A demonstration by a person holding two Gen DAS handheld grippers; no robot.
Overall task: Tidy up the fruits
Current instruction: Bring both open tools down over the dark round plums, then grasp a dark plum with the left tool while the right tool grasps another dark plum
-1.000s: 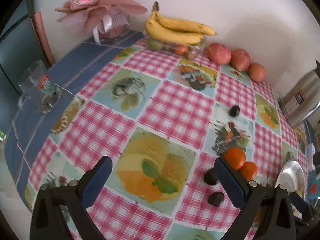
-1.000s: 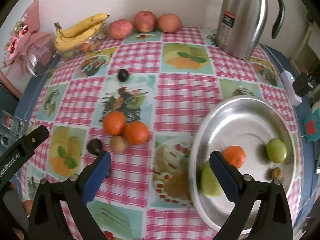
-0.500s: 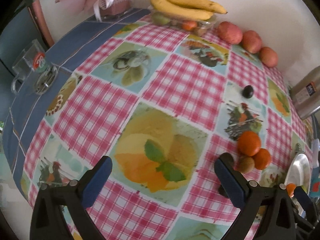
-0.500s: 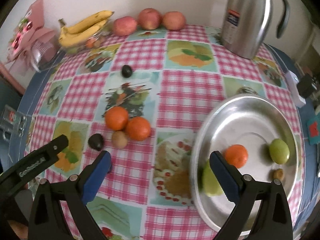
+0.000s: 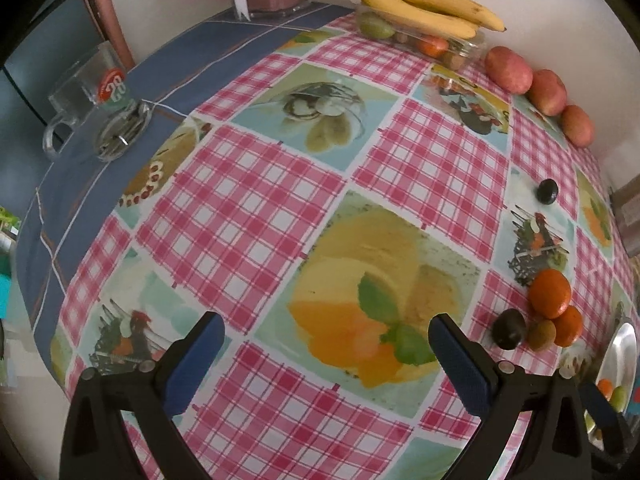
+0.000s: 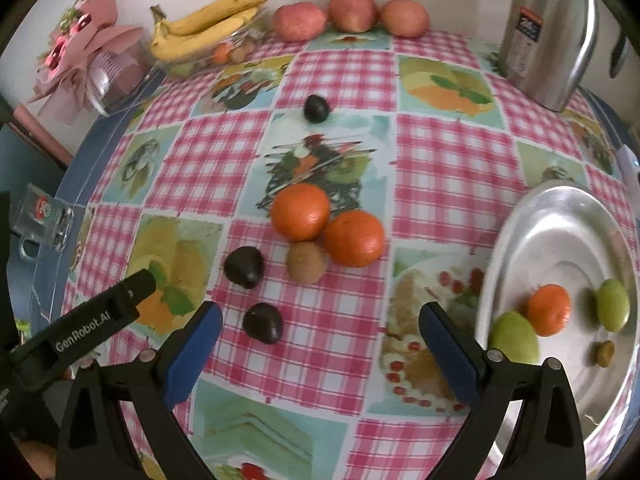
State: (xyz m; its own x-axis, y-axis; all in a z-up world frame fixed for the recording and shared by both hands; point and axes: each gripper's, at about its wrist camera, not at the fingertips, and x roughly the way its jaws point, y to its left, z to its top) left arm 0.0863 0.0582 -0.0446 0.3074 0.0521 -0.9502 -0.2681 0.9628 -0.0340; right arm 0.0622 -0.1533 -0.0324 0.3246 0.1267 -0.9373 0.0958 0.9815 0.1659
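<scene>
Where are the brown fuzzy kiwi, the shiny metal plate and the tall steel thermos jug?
Brown fuzzy kiwi [image 6: 305, 261]: right wrist view, middle of its skin.
Shiny metal plate [image 6: 560, 216]: right wrist view, bare inner surface near the far rim.
Tall steel thermos jug [image 6: 560, 44]: right wrist view, middle of its body.

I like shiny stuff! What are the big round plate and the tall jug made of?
The plate looks like polished metal, probably stainless steel: silvery, with blurry mirror reflections of the fruit in it. The jug seems brushed steel too, a duller silver sheen with a soft streak of light down its side. Its handle looks like dark plastic, though that is less sure.
</scene>
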